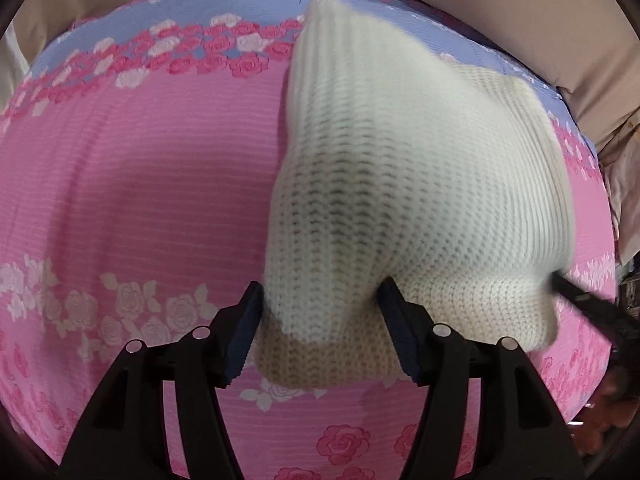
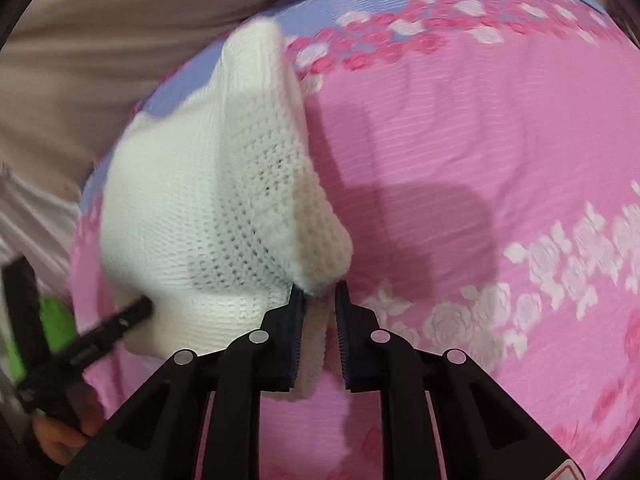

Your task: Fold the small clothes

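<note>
Pink bedspread [image 1: 140, 168] fills both views, a ribbed weave with bands of white and pink roses and a lilac strip along the top of the frame; beige sheet [image 1: 560, 20] lies beyond it. Centre frame sits the white knitted garment [image 1: 400, 168], chunky ribbed wool, bunched into a soft mound with a pointed end reaching toward the top. In the left wrist view the left hand-held gripper [image 1: 320, 320] has its jaws set fairly wide around the garment's lower edge, knit bulging between the dark pads. In the right wrist view the right hand-held gripper [image 2: 320, 312] is narrow, pinching a folded corner of the knit. At lower left there, the other gripper's black finger touches the wool, blurred.
</note>
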Tool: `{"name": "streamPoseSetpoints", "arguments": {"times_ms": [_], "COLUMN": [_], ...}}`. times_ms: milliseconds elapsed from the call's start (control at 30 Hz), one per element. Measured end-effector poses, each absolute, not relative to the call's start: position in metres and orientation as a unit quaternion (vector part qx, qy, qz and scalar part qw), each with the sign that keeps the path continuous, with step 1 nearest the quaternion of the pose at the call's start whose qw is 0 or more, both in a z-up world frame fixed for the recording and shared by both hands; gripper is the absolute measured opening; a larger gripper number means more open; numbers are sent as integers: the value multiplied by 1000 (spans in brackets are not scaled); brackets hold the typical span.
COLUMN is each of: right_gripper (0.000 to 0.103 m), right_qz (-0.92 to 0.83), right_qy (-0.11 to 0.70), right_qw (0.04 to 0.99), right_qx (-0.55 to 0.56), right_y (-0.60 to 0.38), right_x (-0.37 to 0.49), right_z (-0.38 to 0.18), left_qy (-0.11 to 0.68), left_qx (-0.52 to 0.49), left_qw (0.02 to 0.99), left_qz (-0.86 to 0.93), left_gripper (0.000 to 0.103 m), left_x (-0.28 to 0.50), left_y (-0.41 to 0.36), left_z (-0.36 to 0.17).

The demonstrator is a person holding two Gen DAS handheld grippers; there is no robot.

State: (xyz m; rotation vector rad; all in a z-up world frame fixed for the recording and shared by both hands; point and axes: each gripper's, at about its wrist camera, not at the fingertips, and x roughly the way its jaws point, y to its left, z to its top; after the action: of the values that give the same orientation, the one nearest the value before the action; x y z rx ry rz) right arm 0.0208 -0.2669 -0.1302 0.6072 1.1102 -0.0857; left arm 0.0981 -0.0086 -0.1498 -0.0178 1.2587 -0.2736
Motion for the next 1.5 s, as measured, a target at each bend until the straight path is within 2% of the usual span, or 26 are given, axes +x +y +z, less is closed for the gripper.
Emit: {"name": "streamPoseSetpoints", "arguments": {"times_ms": [67,167,233,300,400,467,567,667,767,1033,1500], "right_gripper": [14,15,10,8,0,0,4,11,15,33,40], "right_qz": [-52,-29,-20,-28,-28,-28,-21,-45,-60,-98,-84], "right_qy": [485,465,479,503,553,557,526,502,503,497,500], "right_qw": [832,850,848,839,811,813,834,850,850,853,857], "right_qx": [266,248,225,205,187,166,166,154,146,122,96], "right_y": [-258,-242,-235,-234,-231,-224,-216,-209,-198,-194,-176], "right_x": [8,6,20,33,55,55,38,13,-4,-12,-16], "right_z": [-97,-79,-85,-105,-147,-136,-99,-75,-73,-73,-73], "left_qy": [585,566,537,524,535,537,521,514,505,502,477], "left_qx": [-7,-27,-26,-3,55,66,62,59,71,75,96], "left_qw": [802,814,834,844,838,837,846,851,856,858,870], "left_qz": [-123,-128,-126,-115,-87,-86,-92,-90,-88,-76,-79], "left_gripper": [57,57,57,64,67,67,66,70,75,75,75], "left_x": [96,88,89,99,117,121,108,90,74,45,27], "left_y": [-9,-5,-8,-16,-28,-29,-27,-24,-27,-31,-44], "left_z": [-142,-116,-96,-93,-121,-128,-109,-97,-90,-89,-82]}}
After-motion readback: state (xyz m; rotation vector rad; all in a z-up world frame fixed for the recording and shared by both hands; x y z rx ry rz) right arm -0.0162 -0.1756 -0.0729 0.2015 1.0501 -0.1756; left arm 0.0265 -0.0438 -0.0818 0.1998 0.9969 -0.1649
